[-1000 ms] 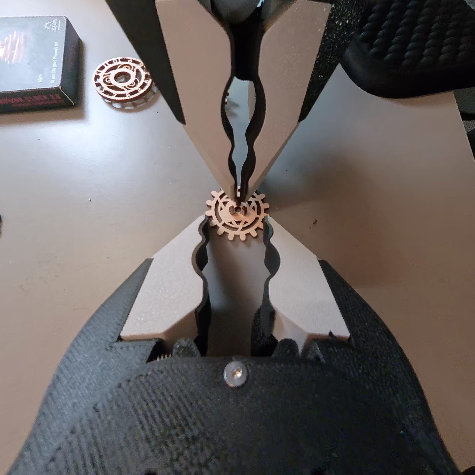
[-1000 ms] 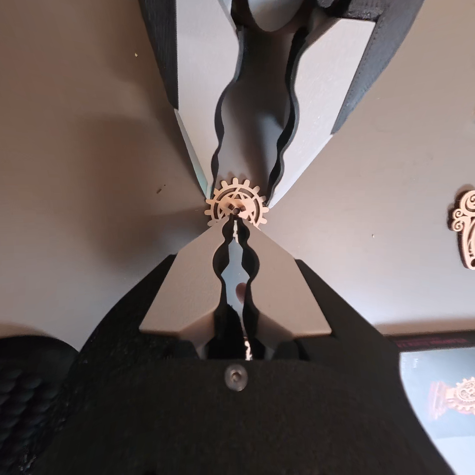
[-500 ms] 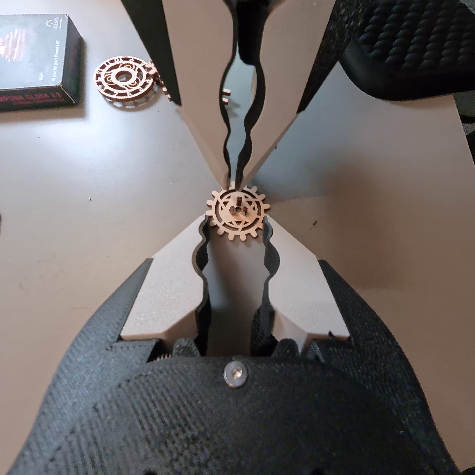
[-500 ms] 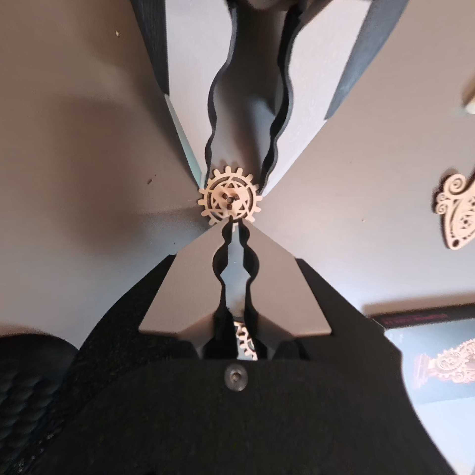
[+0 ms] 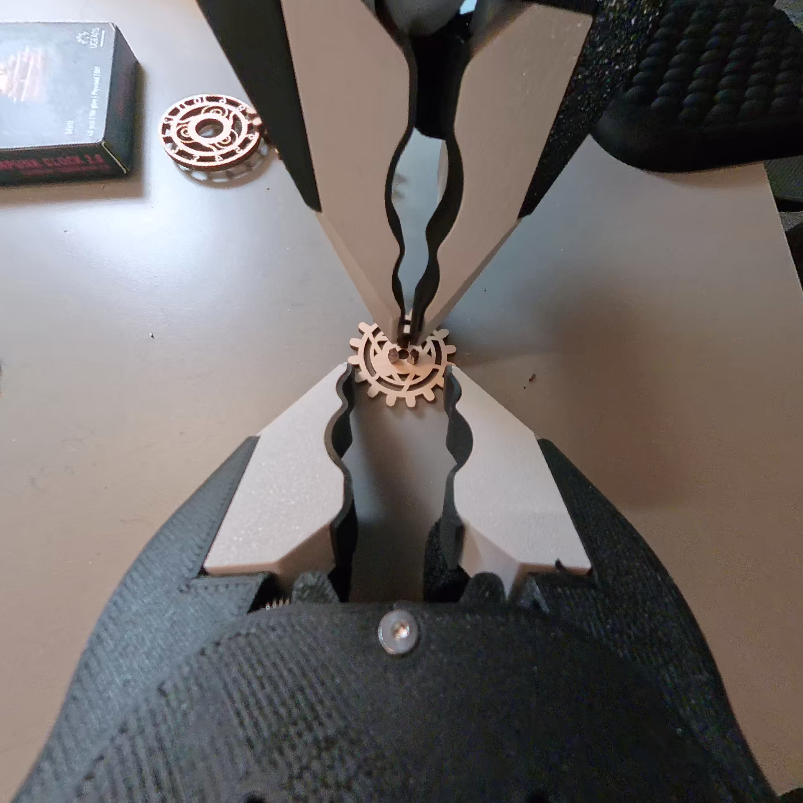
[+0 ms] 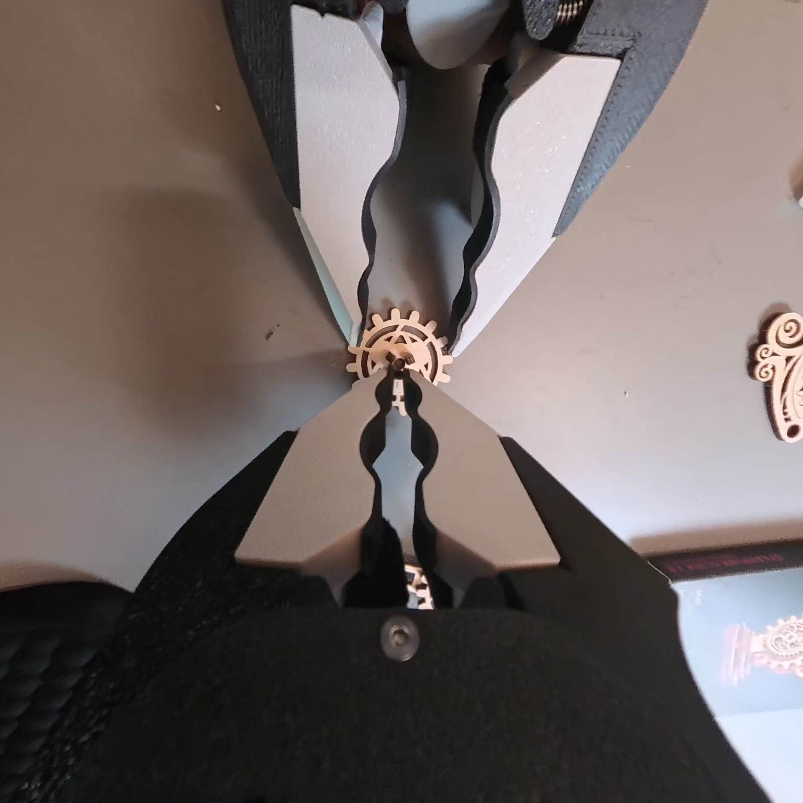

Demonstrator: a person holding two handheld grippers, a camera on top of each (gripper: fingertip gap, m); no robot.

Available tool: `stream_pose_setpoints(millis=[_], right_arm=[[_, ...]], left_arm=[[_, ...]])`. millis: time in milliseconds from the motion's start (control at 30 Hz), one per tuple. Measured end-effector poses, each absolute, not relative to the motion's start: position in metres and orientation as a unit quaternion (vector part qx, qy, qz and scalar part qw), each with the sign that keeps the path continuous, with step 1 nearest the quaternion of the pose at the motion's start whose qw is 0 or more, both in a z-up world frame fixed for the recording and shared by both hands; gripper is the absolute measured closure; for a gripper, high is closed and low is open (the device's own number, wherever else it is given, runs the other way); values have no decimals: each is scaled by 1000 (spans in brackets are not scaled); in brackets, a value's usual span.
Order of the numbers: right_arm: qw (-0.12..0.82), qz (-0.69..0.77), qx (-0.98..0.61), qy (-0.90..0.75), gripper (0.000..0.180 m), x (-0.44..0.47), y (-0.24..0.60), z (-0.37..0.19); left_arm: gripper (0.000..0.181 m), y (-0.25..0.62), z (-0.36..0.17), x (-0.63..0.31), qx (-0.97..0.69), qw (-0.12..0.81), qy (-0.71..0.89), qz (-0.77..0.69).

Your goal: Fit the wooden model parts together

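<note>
A small pale wooden gear [image 5: 402,369] is held flat above the grey table, pinched at its rim by my left gripper [image 5: 397,378], which is shut on it. Two dark pegs stand at its hub. My right gripper [image 5: 406,326] comes in from the far side, shut on a small notched wooden part [image 5: 406,325], with its tips at the hub. In the right wrist view the small part [image 6: 397,391] shows between the fingers of my right gripper [image 6: 397,369], touching the gear [image 6: 402,347], which my left gripper [image 6: 406,334] holds.
A black box [image 5: 56,100] and a round dark openwork wooden disc [image 5: 208,132] lie at the far left. An ornate pale wooden piece [image 6: 782,373] and the box [image 6: 738,630] show at the right. A black mesh seat [image 5: 717,78] sits past the table's right edge. Only a small space, under 4 cm, lies between the two pairs of fingers. The ornate pale wooden piece [image 6: 782,373] sits 15 centimeters or so from the ends of my left fingers.
My right gripper drew back to the gear's rim half a second ago, then came forward again to the hub with the small part. The gear has tilted slightly; my left gripper has stayed put.
</note>
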State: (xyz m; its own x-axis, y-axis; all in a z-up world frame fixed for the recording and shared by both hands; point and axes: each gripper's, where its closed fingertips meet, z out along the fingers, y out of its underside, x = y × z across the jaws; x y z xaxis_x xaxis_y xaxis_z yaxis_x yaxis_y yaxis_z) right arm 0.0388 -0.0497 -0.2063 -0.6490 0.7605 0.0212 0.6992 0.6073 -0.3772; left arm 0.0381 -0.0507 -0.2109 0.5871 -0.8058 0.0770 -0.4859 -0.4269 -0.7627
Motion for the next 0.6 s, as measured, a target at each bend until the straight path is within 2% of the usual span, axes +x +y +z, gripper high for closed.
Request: stream_pose_setpoints(millis=[367, 600], right_arm=[[80, 134, -400, -903, 178, 41, -50, -209], [62, 159, -410, -896, 178, 41, -50, -210]], left_arm=[[141, -51, -211, 38, -817, 359, 392, -223], [141, -51, -211, 38, -818, 359, 390, -225]])
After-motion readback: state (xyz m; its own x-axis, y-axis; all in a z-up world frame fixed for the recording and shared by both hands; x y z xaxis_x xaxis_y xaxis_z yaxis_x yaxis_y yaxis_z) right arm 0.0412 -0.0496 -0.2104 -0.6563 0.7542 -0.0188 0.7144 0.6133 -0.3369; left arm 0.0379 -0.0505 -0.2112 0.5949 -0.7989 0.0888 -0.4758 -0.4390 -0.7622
